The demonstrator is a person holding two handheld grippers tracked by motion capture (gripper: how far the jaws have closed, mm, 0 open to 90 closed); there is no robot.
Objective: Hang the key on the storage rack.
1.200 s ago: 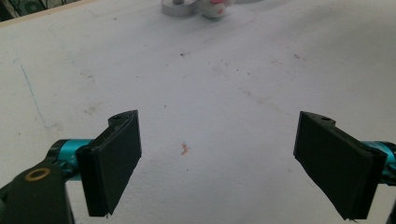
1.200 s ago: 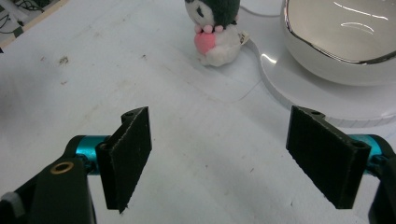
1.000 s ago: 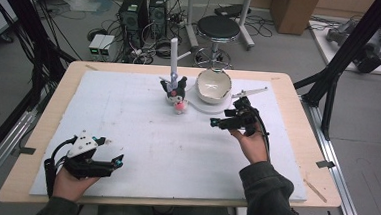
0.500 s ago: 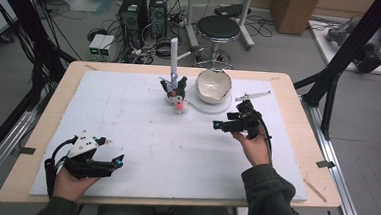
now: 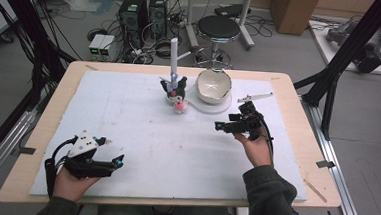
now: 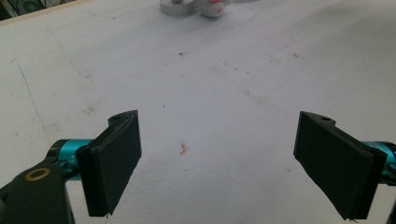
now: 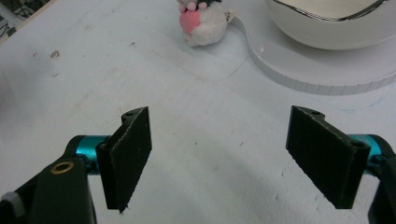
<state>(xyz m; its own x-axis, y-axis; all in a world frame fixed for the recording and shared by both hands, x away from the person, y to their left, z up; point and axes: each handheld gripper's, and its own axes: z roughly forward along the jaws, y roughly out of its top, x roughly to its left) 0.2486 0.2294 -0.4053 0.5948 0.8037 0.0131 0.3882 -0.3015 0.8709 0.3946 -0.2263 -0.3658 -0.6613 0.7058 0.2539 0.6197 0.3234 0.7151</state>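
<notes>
A small black and white plush toy with a pink front stands at the far middle of the white mat, against a white upright tube. Right of it a white bowl sits on a round white base. My right gripper hovers just near of the base and points left; its jaws stand open with bare mat between them, and the plush toy and the bowl lie ahead. My left gripper rests at the near left, open and empty.
A thin metal piece lies on the mat right of the bowl, beyond my right hand. The white mat covers most of the wooden table. A stool and computer cases stand on the floor beyond the far edge.
My right gripper has drifted slightly toward the near edge. The left gripper has kept still, and both pairs of jaws stand as wide as before.
</notes>
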